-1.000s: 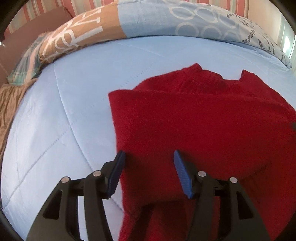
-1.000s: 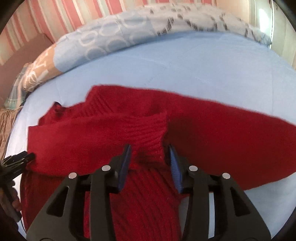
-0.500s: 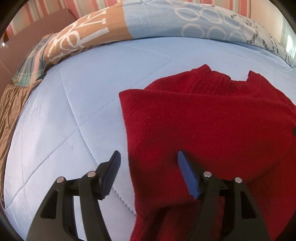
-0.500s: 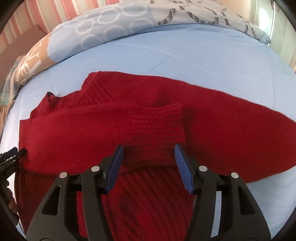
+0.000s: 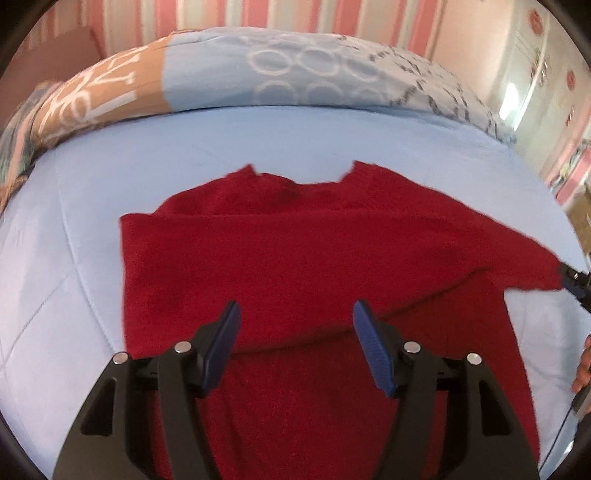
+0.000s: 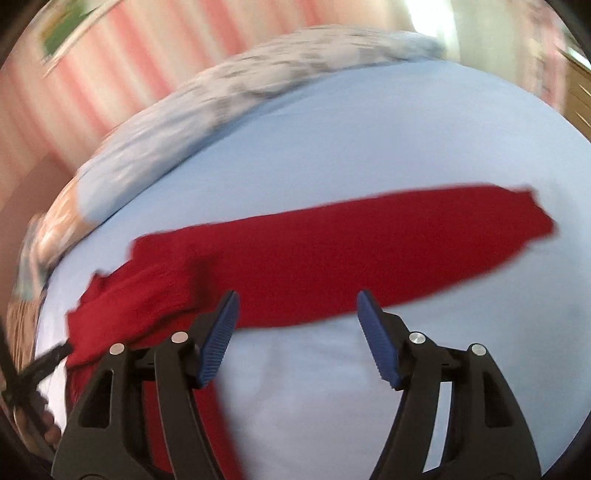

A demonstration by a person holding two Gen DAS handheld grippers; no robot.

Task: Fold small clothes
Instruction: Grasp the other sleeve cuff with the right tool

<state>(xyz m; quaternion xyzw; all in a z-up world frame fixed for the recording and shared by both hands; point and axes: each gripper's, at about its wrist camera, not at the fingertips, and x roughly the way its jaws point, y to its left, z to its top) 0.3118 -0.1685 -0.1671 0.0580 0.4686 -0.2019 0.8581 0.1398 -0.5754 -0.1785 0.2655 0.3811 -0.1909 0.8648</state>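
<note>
A red knit sweater point(image 5: 314, 258) lies flat on the light blue bed cover point(image 5: 110, 177), neck away from me, with its left sleeve folded across the chest. My left gripper point(image 5: 293, 325) is open and empty, above the sweater's middle. My right gripper point(image 6: 295, 310) is open and empty, above bare cover just below the sweater's right sleeve point(image 6: 388, 251), which stretches straight out to the right. The right view is motion-blurred. The right gripper's tip shows at the right edge of the left wrist view point(image 5: 574, 282).
A patterned blue and tan duvet roll point(image 5: 258, 70) lies along the far side of the bed. A pink striped wall point(image 5: 258, 14) stands behind it. The other gripper's tip point(image 6: 44, 363) shows at the left edge of the right wrist view.
My right gripper opened, let go of the folded sleeve cuff and swung right toward the outstretched sleeve. My left gripper stayed open and moved right to over the sweater's middle.
</note>
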